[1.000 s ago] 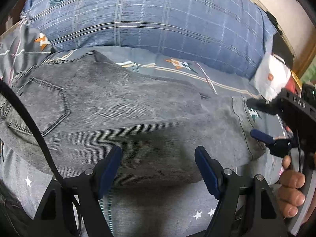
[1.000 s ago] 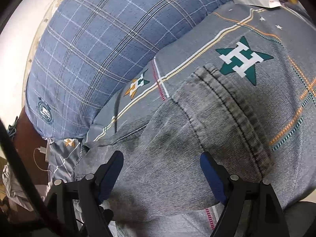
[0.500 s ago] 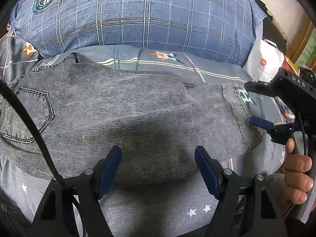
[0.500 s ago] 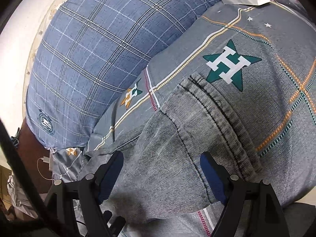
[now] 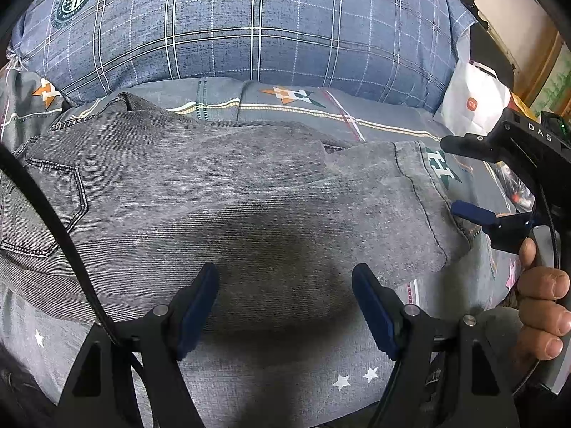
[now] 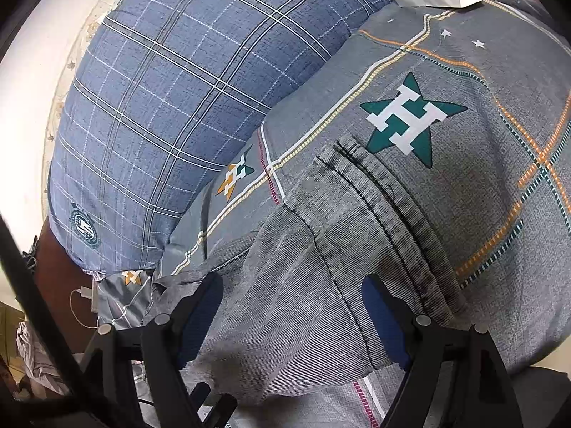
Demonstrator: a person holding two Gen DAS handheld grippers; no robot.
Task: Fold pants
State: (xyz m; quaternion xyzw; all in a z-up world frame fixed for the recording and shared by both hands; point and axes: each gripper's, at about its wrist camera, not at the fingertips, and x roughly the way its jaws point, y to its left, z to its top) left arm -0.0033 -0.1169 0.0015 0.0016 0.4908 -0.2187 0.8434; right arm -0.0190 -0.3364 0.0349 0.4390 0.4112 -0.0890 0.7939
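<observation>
Left wrist view: grey pants (image 5: 221, 192) stretch left-to-right, right claw (image 5: 460, 178) at their cuff, left claw (image 5: 285, 306) mid-leg, both spread apart.

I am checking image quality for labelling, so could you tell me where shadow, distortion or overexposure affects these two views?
Left wrist view: a dark shadow lies on the grey pants just ahead of the left tool; fisheye bends the plaid pillow and darkens the corners. Right wrist view: the wall at left is blown out white; the pants hem stays sharp, with a small shadow at the bottom.
</observation>
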